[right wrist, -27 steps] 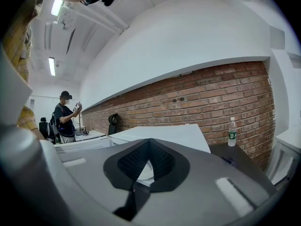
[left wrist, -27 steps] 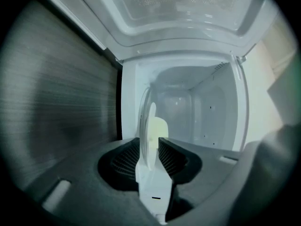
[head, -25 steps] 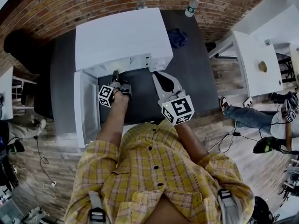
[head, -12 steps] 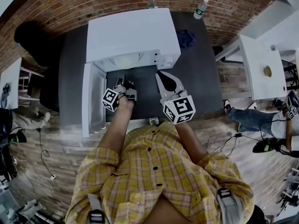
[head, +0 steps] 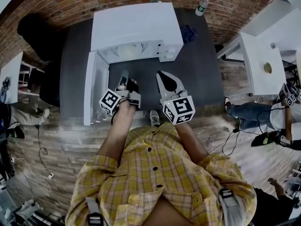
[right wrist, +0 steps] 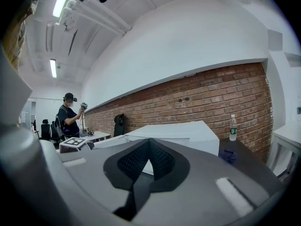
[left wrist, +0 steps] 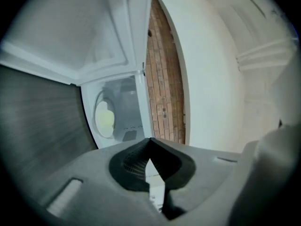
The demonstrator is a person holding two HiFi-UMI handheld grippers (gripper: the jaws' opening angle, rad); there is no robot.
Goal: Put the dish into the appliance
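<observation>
Left gripper (head: pixel 123 75): was reaching into the open appliance (head: pixel 136 29) with jaws apart; now drawn back out over the dark tabletop (head: pixel 197 65), jaws just closed, tips together, nothing between them. Right gripper (head: pixel 160 74): drawn back slightly from the appliance's front

We find the mouth of the appliance (head: pixel 136 27) facing us, and the dark table (head: pixel 197 69) before it lies bare, so the way straight in is free. The open door (head: pixel 95 91) walls off the left side; a blue cloth (head: pixel 189 33) sits at the right
</observation>
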